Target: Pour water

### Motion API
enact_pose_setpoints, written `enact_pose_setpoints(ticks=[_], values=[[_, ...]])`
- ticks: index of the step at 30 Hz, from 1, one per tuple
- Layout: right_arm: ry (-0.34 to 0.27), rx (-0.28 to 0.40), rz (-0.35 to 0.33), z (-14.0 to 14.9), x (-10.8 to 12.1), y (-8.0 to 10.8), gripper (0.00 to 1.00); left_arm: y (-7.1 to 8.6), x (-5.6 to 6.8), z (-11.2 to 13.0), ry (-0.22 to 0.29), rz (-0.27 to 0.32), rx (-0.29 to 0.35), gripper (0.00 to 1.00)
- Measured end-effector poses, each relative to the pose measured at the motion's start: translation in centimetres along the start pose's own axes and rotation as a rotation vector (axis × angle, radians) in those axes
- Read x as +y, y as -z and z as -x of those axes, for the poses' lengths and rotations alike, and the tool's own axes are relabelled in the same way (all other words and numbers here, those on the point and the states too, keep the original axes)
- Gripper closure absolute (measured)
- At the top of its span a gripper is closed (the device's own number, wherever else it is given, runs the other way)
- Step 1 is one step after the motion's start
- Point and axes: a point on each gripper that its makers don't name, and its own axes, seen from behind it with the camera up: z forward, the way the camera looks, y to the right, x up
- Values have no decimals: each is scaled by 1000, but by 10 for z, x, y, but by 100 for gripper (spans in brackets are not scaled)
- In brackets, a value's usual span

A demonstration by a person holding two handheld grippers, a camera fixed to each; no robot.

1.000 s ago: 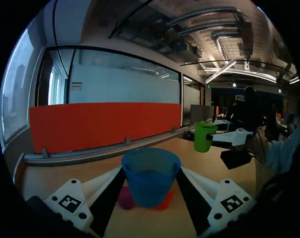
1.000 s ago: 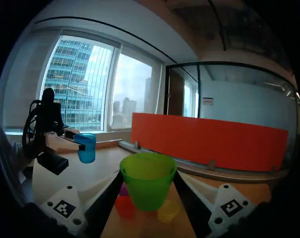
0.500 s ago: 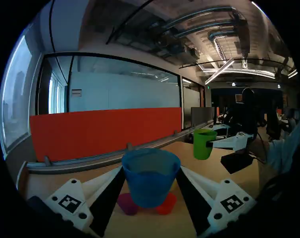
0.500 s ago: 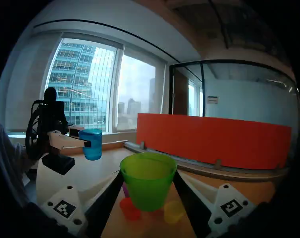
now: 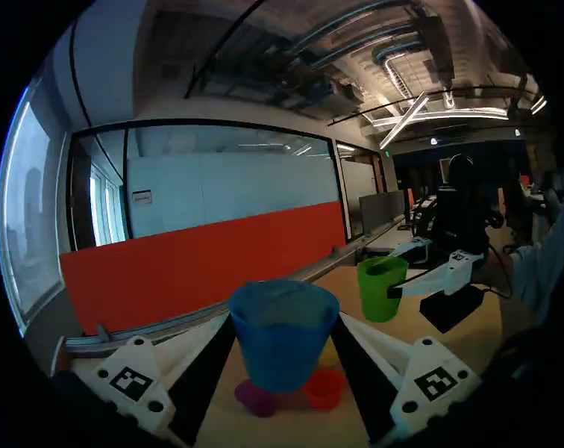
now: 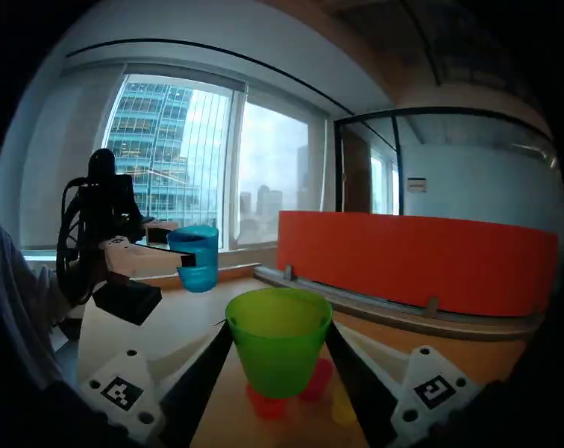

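My left gripper is shut on a blue cup, held upright above the wooden desk; water shows inside it. In the right gripper view that blue cup hangs at the left in the left gripper. My right gripper is shut on a green cup, also upright and lifted. The green cup appears at the right in the left gripper view, clamped by the right gripper. The two cups are apart, at about the same height.
Small cups stand on the desk below: purple, red and yellow under the blue cup. An orange partition runs along the desk's far edge. A sleeve is at the right.
Both grippers have risen with their cups. The green and blue cups have come closer to each other and higher above the desk. The small cups below look farther down.
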Motion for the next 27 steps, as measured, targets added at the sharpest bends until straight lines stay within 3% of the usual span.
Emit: enact_pose_setpoints(ticks=[14,27], values=[[10,-8,-74,6,-30,-15,10,0,4,-30,-170,-26,10,14],[10,0,-130,6,-53,-25,10,-11,11,-55,-311,-35,13,15]])
